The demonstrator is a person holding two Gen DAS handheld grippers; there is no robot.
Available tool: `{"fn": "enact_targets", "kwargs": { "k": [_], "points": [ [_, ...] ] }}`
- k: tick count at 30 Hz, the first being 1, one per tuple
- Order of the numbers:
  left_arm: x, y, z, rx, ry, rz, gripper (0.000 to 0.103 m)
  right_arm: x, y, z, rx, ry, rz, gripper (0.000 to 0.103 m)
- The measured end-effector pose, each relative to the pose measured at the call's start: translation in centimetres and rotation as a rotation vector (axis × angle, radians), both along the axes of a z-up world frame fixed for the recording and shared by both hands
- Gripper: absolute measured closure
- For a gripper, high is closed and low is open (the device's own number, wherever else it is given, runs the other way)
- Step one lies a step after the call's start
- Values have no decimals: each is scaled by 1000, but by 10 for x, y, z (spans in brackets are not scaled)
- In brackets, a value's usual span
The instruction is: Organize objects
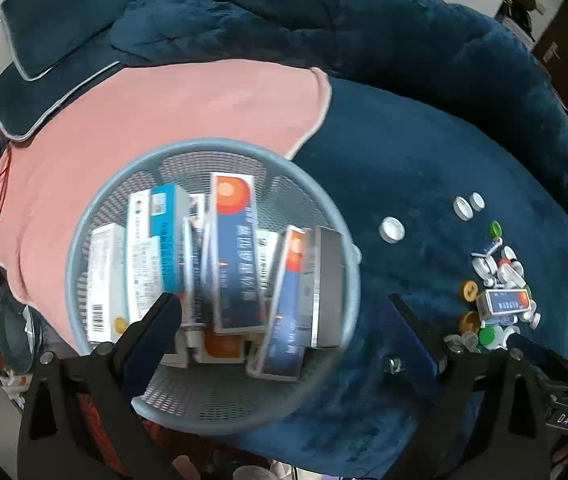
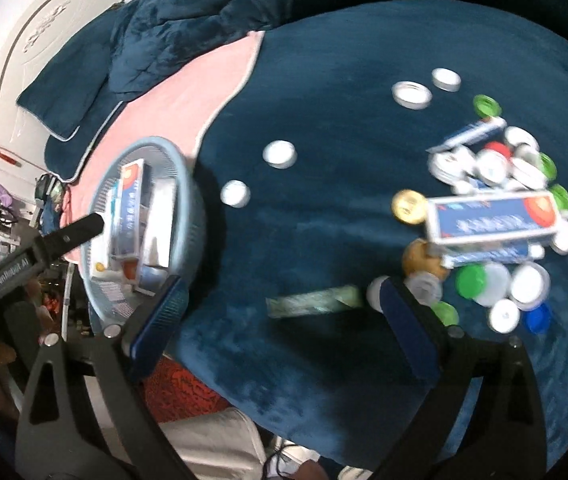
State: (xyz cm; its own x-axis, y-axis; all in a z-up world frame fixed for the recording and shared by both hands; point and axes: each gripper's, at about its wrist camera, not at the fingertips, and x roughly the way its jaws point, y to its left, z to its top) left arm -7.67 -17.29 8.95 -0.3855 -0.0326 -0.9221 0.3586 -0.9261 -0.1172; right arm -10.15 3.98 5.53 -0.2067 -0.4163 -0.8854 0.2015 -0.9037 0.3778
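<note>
A light blue mesh basket (image 1: 340, 240) holds several medicine boxes (image 1: 235, 256) standing upright. My left gripper (image 1: 284, 308) is open above the basket's near side, one finger over its inside. The basket also shows in the right wrist view (image 2: 193, 200). My right gripper (image 2: 284, 284) is open and empty above the blue blanket. A blue and orange box (image 2: 492, 216) lies on a pile of bottle caps (image 2: 496, 160) to its right. A blurred greenish strip (image 2: 316, 300) lies between the fingers.
A pink blanket (image 1: 163, 112) lies under the basket's far side on the dark blue bed cover (image 1: 424, 152). Loose white caps (image 2: 279, 154) lie between basket and pile. The pile also shows in the left wrist view (image 1: 500, 296). The bed edge is close below both grippers.
</note>
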Motion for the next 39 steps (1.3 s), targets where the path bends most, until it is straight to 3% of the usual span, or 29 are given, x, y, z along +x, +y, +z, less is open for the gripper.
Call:
{"fn": "enact_targets", "kwargs": {
  "k": [6,14,19,26,28,29,30,39],
  "points": [
    [-14,35,-1,4,3,-71,3,-1,58,3,65,-12,-88,5],
    [-36,95,-10,5,-11,-195,3,-23,122,-15,25,-82,-319,5],
    [-51,128,-20,-7,-36,-255,3,-48,132,-41,-40,-152,-496,6],
    [-65,152,-30,-17,-54,-295,3,-73,124,-72,7,-278,-732,8],
    [-67,155,-32,-18,-60,-305,3,-76,122,-83,43,-332,-749,25],
    [-67,156,-33,-19,-61,-310,3,-76,123,-86,69,-343,-745,46],
    [-67,157,-33,-22,-65,-314,3,-76,124,-88,90,-345,-725,54],
    [-61,157,-31,-16,-65,-321,3,-50,157,-64,-19,-289,-518,65]
  ]
}}
